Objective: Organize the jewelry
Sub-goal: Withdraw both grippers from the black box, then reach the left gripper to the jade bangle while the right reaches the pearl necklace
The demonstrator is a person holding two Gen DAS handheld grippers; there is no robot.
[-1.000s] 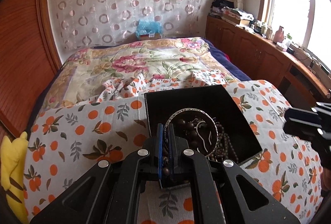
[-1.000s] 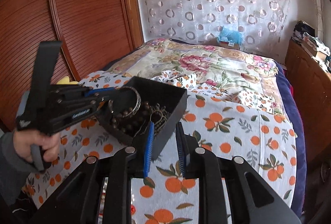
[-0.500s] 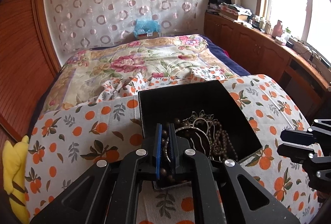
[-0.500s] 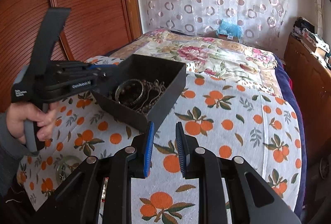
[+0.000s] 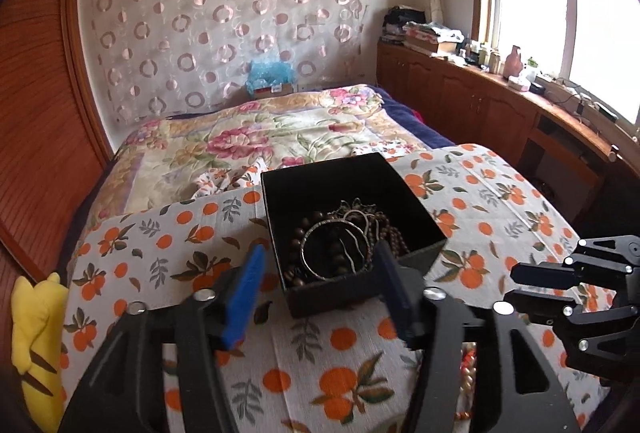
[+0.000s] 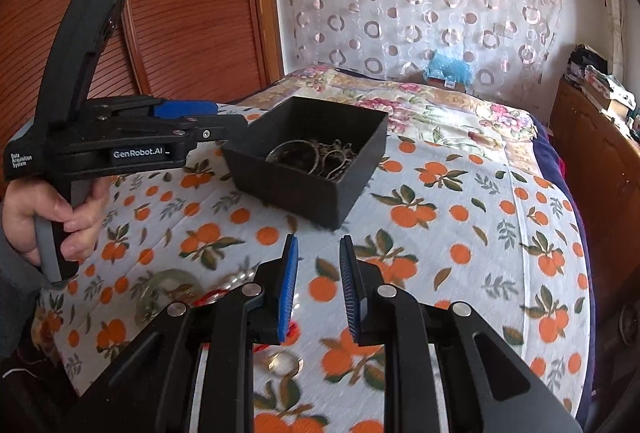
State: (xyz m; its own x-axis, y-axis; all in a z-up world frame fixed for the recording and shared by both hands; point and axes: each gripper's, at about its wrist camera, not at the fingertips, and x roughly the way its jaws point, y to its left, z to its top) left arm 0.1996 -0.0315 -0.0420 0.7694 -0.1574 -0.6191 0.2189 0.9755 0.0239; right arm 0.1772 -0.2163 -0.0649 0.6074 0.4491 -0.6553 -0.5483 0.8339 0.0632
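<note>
We see one container: a black open box [image 5: 420, 259] sitting on the orange-print cloth [image 5: 160, 245] that covers the near end of the bed. Inside it lies a heap of jewelry: a thin metal bangle [image 5: 335, 249] on top, dark wooden beads [image 5: 298, 235] curling beneath it, and a tangle of brownish chains and ornate metal pieces [image 5: 360, 211] toward the far side. In the right wrist view the same box [image 6: 292, 189] shows its heap against the far wall.

Outside the box, on the cloth nearer to us, we make out a pale greenish bangle [image 6: 168, 293], a small ring [image 6: 285, 361] and a bit of red cord [image 6: 208, 297], partly hidden behind the right gripper's frame.

Our left gripper [image 5: 320, 297] has its jaws opening, spread wide at the box's near corner; the blue pad [image 5: 244, 297] stands just outside the left wall. Nothing is pinched between them. A hand [image 6: 60, 217] grips its handle.

Our right gripper [image 6: 317, 289] hovers over the cloth, short of the box, its jaws a narrow gap apart with nothing between them.
</note>
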